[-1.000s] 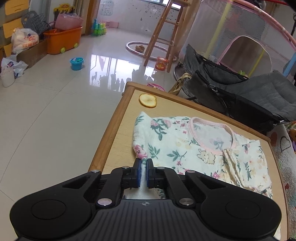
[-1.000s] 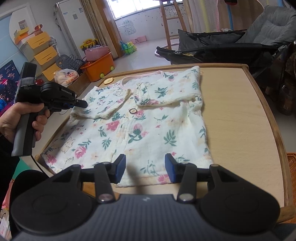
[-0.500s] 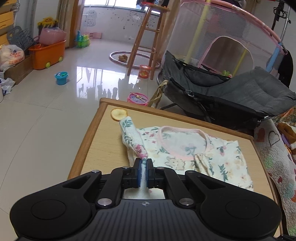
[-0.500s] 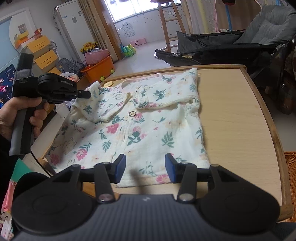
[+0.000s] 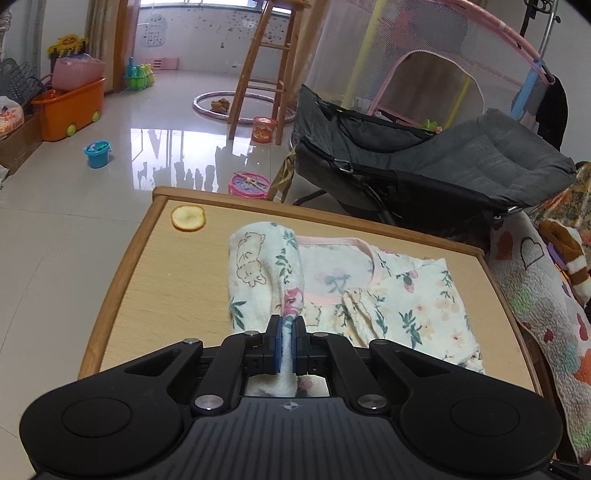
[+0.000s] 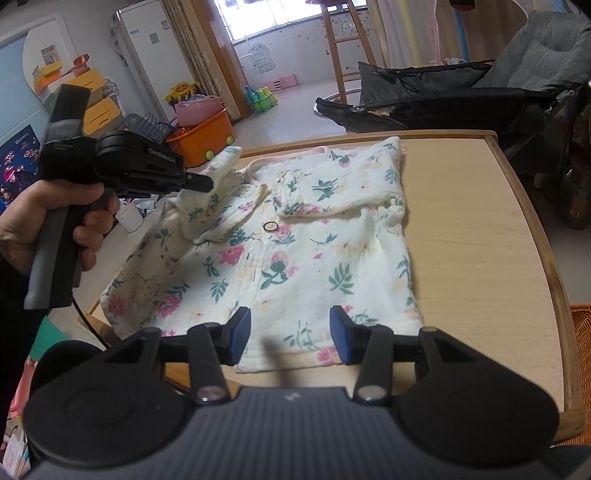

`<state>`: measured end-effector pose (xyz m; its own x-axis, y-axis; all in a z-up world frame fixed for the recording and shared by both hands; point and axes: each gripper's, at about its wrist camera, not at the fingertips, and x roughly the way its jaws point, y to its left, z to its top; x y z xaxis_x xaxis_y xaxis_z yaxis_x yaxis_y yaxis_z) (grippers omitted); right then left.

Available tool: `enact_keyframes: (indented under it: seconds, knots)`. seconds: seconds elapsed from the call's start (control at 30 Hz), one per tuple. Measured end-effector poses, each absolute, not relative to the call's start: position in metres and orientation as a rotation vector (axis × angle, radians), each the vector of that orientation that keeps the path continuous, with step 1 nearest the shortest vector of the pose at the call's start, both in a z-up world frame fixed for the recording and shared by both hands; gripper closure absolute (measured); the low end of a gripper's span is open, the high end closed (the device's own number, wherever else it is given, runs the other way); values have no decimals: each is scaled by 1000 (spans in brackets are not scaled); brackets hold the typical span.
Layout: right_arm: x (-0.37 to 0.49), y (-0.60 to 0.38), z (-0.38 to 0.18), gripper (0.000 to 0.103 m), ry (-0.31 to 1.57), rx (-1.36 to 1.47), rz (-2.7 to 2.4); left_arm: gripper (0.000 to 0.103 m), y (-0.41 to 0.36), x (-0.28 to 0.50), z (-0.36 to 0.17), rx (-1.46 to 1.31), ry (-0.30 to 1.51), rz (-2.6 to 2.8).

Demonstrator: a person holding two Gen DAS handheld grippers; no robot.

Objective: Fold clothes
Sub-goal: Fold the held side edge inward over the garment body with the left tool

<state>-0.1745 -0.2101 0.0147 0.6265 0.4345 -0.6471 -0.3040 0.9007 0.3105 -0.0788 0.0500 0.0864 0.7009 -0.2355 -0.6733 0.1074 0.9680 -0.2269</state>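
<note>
A yellow slice point(image 5: 188, 218) (dried fruit, perhaps) lies on the table point(image 5: 125, 273).

I'm looking across a glossy pale tiled floor point(image 5: 74, 206) mirroring daylight from the far window point(image 5: 199, 3). A tall wooden stool point(image 5: 266, 70) stands inside a hoop ring point(image 5: 236, 107) on the floor. To my left, an orange wheeled plastic bin point(image 5: 70, 107) and a small blue bucket point(image 5: 96, 154). To my right, a grey padded recliner chair point(image 5: 461, 166) sits before a pink-framed mesh playpen point(image 5: 424, 55). A white standing air conditioner point(image 6: 147, 55) occupies the corner.
</note>
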Motion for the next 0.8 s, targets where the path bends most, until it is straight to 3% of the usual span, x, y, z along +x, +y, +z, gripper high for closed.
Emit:
enact_keyframes:
  seconds: [0.8]
  knots:
    - [-174, -201, 16, 56, 810, 131, 435, 97, 32, -70, 62, -169, 863, -241]
